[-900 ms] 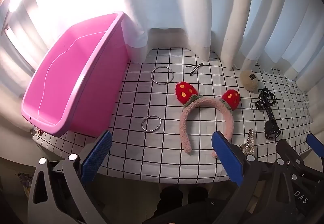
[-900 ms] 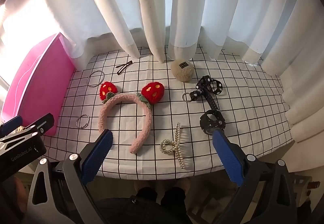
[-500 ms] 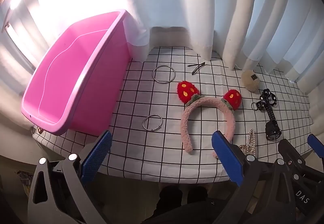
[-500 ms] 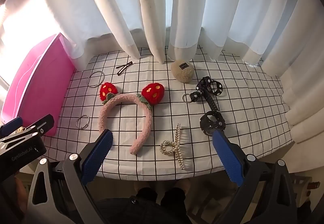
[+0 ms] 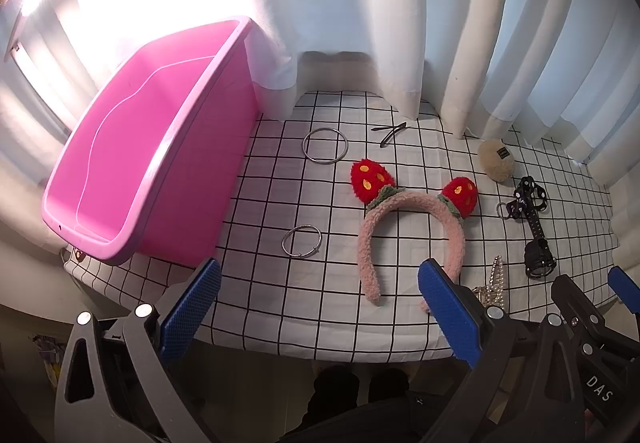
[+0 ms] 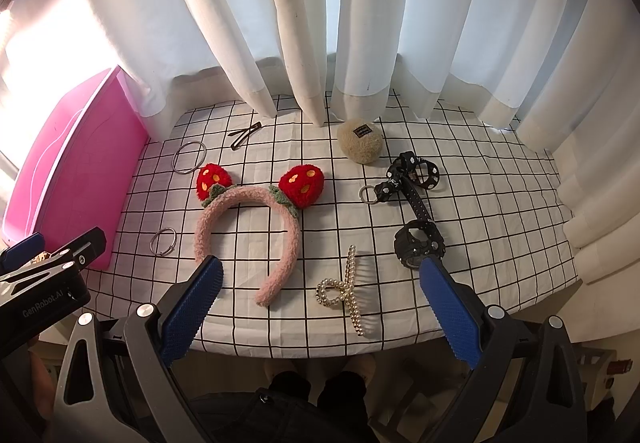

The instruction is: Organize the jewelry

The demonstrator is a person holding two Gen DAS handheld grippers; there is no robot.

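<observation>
A pink fluffy headband with two red strawberries (image 5: 412,223) (image 6: 248,219) lies mid-table. Around it lie a large silver ring (image 5: 325,145) (image 6: 189,157), a small silver ring (image 5: 301,240) (image 6: 163,241), a black hairpin (image 5: 389,132) (image 6: 245,133), a beige fluffy ball (image 5: 496,159) (image 6: 360,141), a black studded strap (image 5: 532,223) (image 6: 416,203) and a pearl hair claw (image 6: 344,289) (image 5: 494,283). My left gripper (image 5: 320,307) is open and empty over the table's near edge. My right gripper (image 6: 320,307) is open and empty, just before the pearl claw.
A pink plastic tub (image 5: 132,147) (image 6: 68,159) stands on the table's left side. White curtains (image 6: 320,23) hang along the back and right. The checked tablecloth (image 5: 280,295) ends at the near edge just before both grippers.
Both grippers have drifted very slightly; the scene shifts a little in the left wrist view. Nothing on the table has moved.
</observation>
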